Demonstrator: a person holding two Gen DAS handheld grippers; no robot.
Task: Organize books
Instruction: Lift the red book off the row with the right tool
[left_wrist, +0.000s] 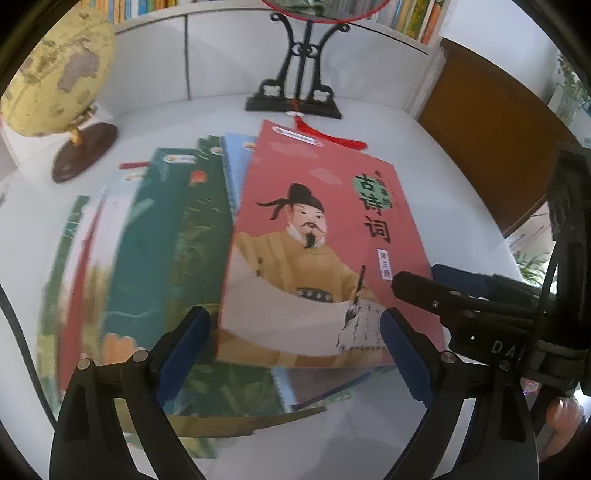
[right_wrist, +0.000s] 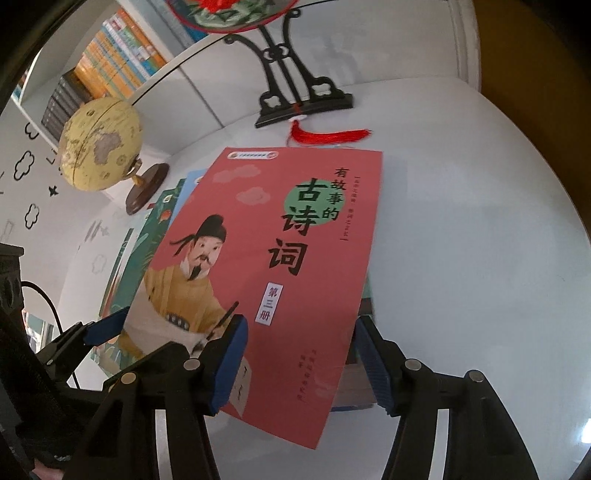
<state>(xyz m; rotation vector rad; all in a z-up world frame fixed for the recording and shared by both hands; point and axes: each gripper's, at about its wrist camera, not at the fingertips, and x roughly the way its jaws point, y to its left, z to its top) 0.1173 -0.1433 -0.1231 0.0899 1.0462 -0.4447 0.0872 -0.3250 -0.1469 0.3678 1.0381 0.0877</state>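
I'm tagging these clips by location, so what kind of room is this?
Probably a home study or a child's reading corner: shelves packed with colourful books line the wall, a yellow globe stands on the white table, and illustrated poetry books lie fanned across it.

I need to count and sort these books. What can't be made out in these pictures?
- Lower books: left wrist view, covers hidden under the pink book, blurred at left; count unclear.
- Round ornament: both views, cut off by the top edge.
- Shelf spines: too small.
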